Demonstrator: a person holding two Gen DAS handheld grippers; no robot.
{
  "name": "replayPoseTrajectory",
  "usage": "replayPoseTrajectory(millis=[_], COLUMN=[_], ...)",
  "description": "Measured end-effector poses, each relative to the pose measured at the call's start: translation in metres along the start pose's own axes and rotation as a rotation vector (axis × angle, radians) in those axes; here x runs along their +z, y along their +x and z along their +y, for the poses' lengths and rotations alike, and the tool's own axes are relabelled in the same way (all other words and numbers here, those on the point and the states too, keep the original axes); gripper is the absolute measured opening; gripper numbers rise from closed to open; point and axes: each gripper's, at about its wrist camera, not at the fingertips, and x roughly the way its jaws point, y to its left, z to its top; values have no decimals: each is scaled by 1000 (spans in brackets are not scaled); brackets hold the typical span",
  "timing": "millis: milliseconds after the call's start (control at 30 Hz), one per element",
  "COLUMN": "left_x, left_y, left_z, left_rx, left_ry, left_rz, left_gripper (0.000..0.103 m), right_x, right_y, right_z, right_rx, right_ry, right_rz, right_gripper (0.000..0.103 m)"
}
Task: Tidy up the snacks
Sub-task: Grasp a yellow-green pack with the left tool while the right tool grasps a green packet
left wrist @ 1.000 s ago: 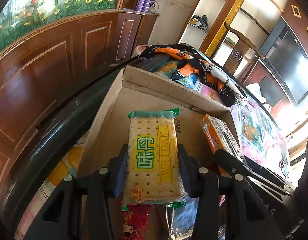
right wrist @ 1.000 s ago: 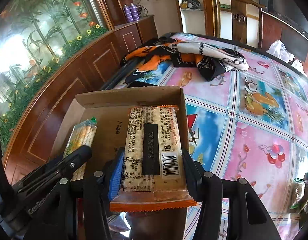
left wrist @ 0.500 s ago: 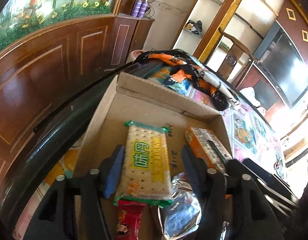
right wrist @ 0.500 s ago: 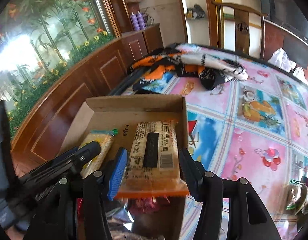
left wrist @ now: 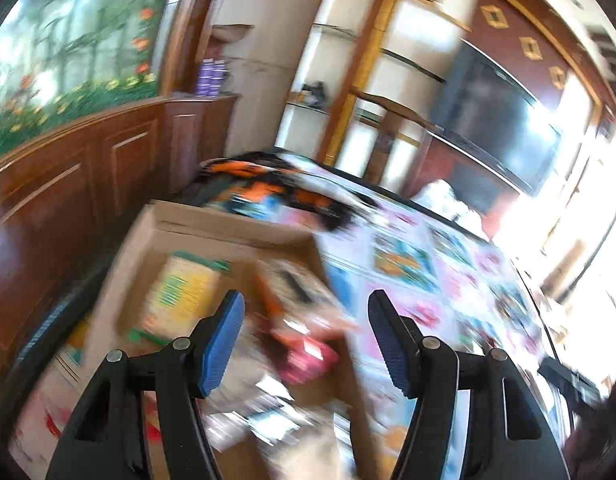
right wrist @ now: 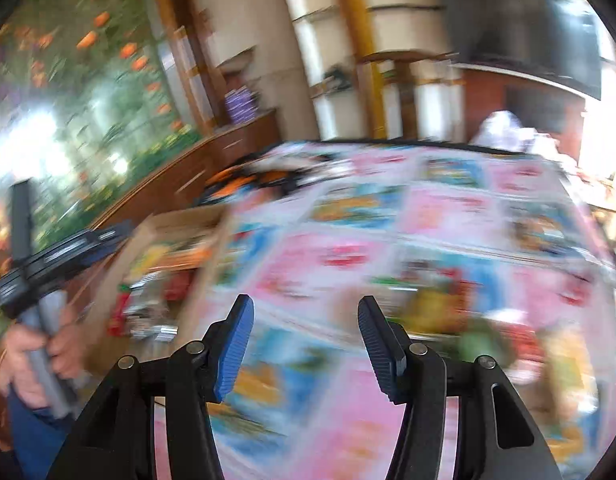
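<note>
Both views are motion-blurred. A cardboard box (left wrist: 228, 224) sits on the table at the left; it holds the green-and-yellow cracker pack (left wrist: 180, 296), the orange-edged cracker pack (left wrist: 296, 284) and other wrapped snacks (left wrist: 308, 356). My left gripper (left wrist: 306, 312) is open and empty, above and behind the box. My right gripper (right wrist: 306, 314) is open and empty over the tablecloth, right of the box (right wrist: 180, 224). Blurred snack packets (right wrist: 447, 308) lie on the cloth ahead of it. The left gripper's body (right wrist: 56, 256) and the hand holding it show at the left of the right wrist view.
The table has a pink and blue patterned cloth (right wrist: 427, 216). An orange and black cloth (left wrist: 276, 188) lies beyond the box. A wooden cabinet (left wrist: 68, 184) runs along the left. A white bag (right wrist: 503, 128) sits at the far table edge.
Both grippers have let go of their cracker packs, which now lie in the box. Both have pulled back and swung to the right, away from the box.
</note>
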Motion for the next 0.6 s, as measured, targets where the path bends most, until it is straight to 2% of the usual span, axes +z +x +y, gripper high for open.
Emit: replayPoseTrajectory(millis=[67,133,167,233,300,333,367,467,533,600], left_x=[-13,-34,-49,-77,-104,-119,-135,-170,-182,-191], left_y=[-8,-12,-12,-9,-10,-11,-13,-16,-18,-15], left_z=[-30,-63,-84,-116,-143,-158,-172,-203,-216,-223], left_rx=[-56,-146,-226,-327,-420,-455,-466,-426,-412,-412], left_ry=[59,126,164,258,353,418,493,652,717,738], left_rz=[15,70,131,246,321,363,386,420,421,437], left_gripper=[64,64,64,64,64,67,70,73,73,74], right_x=[-9,-24,-29,-33,-33,-34,-34,-34,-34,-34], right_y=[-20,-40,-44,-51,-60,-65,-69,-78,-81,-83], right_z=[-40,-85,-101,-130,-152,-162,-166,-171,-170,-168], right_rx=[-62,-119,-141,-192,-192,-176,-153,-85,-85,-90], right_ry=[59,152,187,280,367,418,443,481,475,470], right_rz=[-38,-75,-69,-41,-55,-65,-71,-88,-96,-102], right_gripper=[59,59,59,59,59,59,59,59,59,59])
